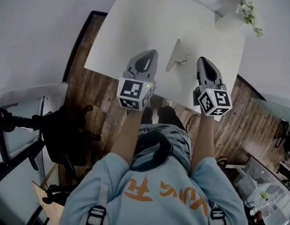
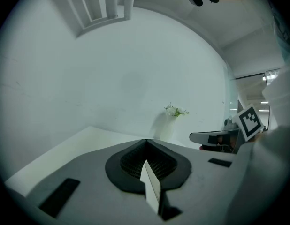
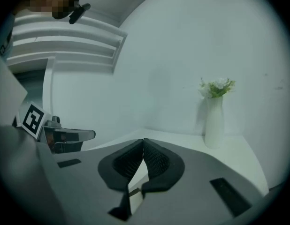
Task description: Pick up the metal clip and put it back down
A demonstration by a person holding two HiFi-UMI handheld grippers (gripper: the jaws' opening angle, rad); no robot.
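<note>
The metal clip, a slim grey piece, lies on the white table near its front edge, between my two grippers. My left gripper hovers just left of the clip, its jaws shut with nothing held. My right gripper hangs to the right of the clip, jaws also shut and empty. In the left gripper view the dark pads meet at the left gripper's tip. The right gripper's tips meet the same way in its own view. Neither gripper view shows the clip clearly.
A white vase with flowers stands at the table's far right corner and shows as the vase and the vase in the gripper views. A black chair stands on the wooden floor at the left.
</note>
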